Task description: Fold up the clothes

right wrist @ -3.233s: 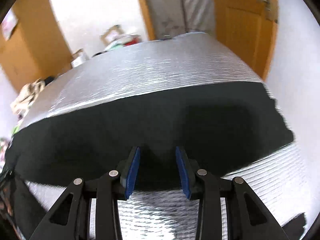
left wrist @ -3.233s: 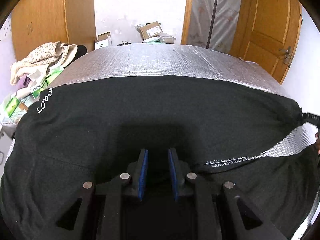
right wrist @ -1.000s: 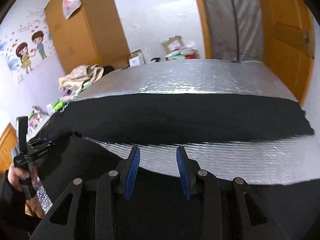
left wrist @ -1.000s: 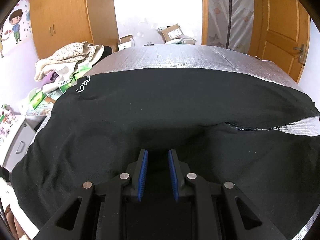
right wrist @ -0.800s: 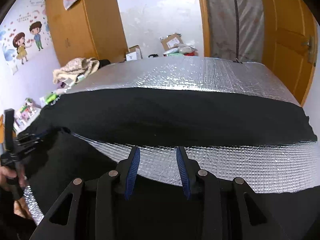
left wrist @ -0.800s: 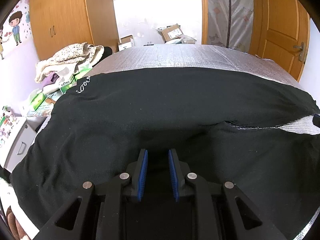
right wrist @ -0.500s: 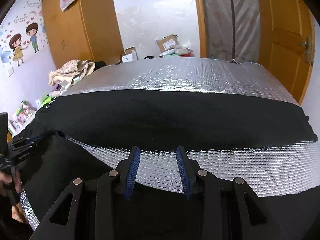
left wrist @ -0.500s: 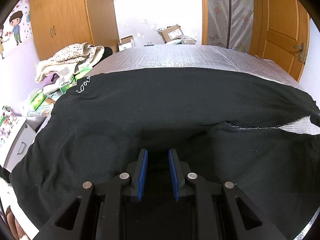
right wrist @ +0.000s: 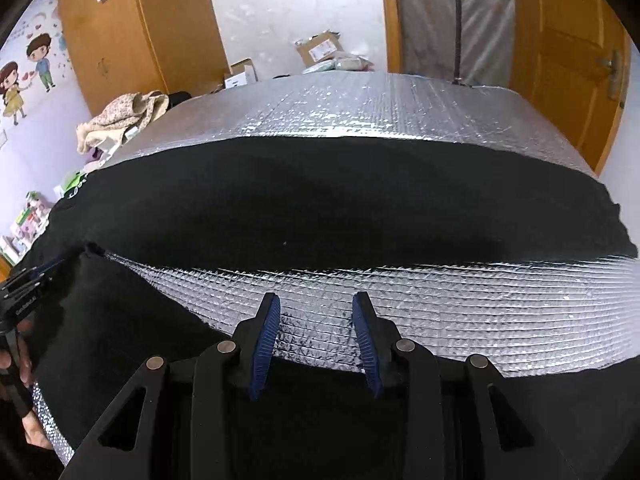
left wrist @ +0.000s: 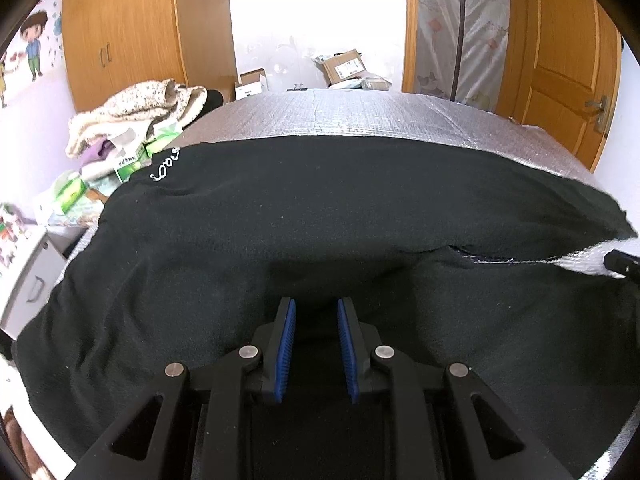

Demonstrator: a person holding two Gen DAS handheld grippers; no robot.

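Note:
Black trousers lie spread across the silver foil mat, with small white lettering at the far left corner. My left gripper sits low over the waist part. Its blue pads stand apart, and only black cloth shows in the gap. My right gripper is open above the near leg's upper edge, with bare foil showing between its fingers. The far leg stretches across the mat beyond. Between the two legs runs a strip of foil. At the left edge of the right wrist view a hand holds the left gripper's body.
Left of the mat are a heap of pale blankets, packets and a white drawer unit. Wooden cupboards, cardboard boxes and a wooden door stand behind. The far half of the mat holds only bare foil.
My right gripper has moved forward and down, so its fingertips now reach past the near leg's edge over the foil strip. The left gripper and the trousers have stayed put.

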